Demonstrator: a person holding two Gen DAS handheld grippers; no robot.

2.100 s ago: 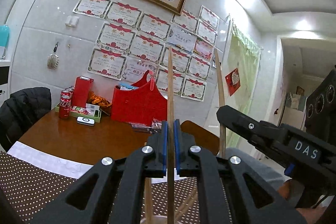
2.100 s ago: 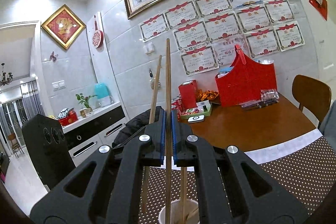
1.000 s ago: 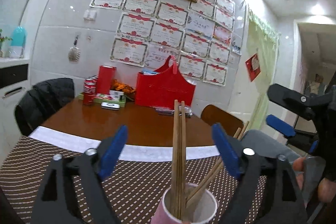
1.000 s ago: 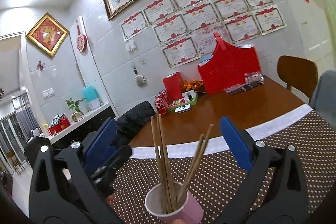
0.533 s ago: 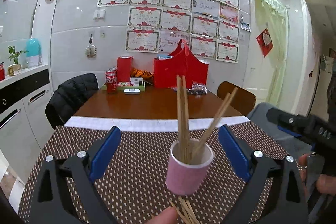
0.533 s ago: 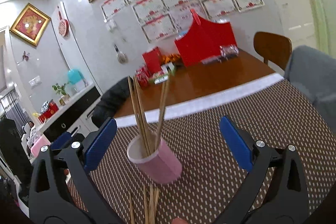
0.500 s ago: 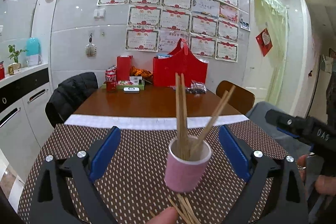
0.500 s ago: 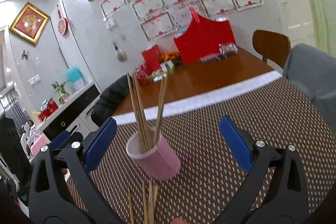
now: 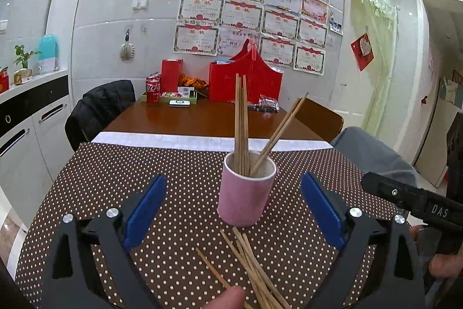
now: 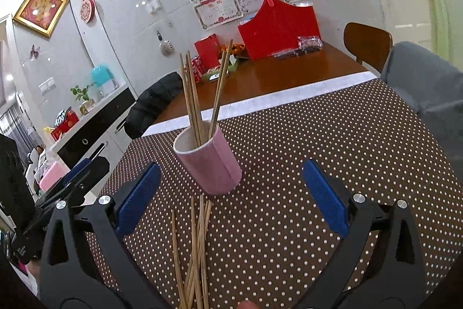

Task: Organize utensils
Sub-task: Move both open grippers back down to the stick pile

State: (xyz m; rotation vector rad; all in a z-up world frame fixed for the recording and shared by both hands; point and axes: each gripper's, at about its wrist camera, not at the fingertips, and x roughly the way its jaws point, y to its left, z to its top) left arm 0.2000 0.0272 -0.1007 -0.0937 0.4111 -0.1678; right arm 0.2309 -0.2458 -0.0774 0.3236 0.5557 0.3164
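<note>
A pink cup point(image 9: 245, 193) point(image 10: 210, 161) stands on the dotted brown tablecloth and holds several upright wooden chopsticks point(image 9: 241, 123) point(image 10: 192, 97). More loose chopsticks point(image 9: 251, 268) point(image 10: 196, 245) lie in a fan on the cloth just in front of the cup. My left gripper point(image 9: 231, 210) hangs open over that pile, nothing between its blue pads. My right gripper point(image 10: 228, 199) is open too, low over the same pile, empty. In the left wrist view the right gripper's black body point(image 9: 416, 204) shows at the right edge.
Beyond the cloth is a brown wooden table point(image 9: 202, 118) with a red bag point(image 9: 246, 80), a red box, cans and a phone at the wall. A black jacket hangs on a chair point(image 9: 98, 106) at left; a wooden chair point(image 10: 367, 45) and a grey sleeve point(image 10: 428, 83) are at right.
Both grippers let go of the chopsticks they held, opened wide and drew back and down from the cup. The cup now sits farther ahead, and the loose pile has come into view.
</note>
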